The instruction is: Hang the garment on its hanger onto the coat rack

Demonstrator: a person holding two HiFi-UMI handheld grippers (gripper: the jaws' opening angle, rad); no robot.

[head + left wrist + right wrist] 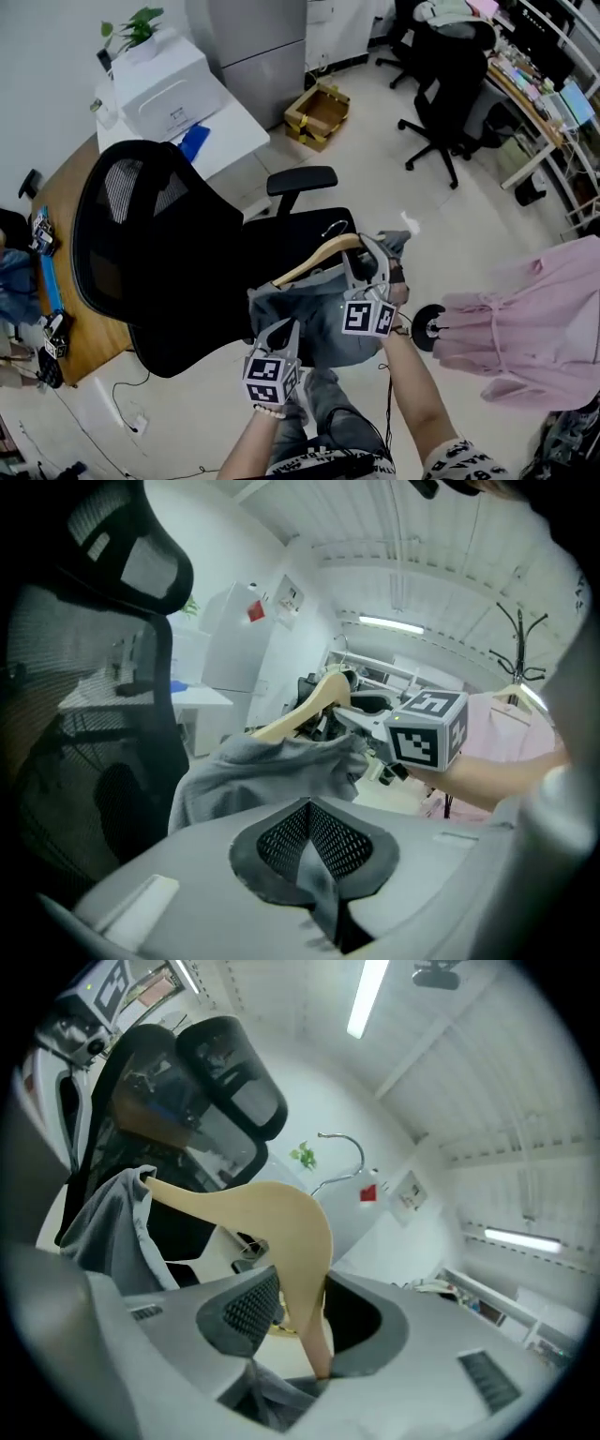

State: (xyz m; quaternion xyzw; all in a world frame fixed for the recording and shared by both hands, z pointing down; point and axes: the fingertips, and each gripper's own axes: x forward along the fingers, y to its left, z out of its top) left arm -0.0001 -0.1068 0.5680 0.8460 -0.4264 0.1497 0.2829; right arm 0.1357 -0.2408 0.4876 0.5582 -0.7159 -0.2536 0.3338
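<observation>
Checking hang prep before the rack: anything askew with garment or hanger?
Yes. The grey fabric garment sits lopsided on the curved wooden hanger: it covers only one end, most wood bare. Right gripper clamps the other arm; left gripper pinches the cloth.

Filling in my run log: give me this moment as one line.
left tongs: shut on grey garment | right tongs: shut on wooden hanger | garment: at office chair, not yet hung

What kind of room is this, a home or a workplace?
Most likely an office: a black mesh swivel chair fills the middle, another swivel chair sits by a long cluttered desk, and a wooden desk stands at the left.
</observation>
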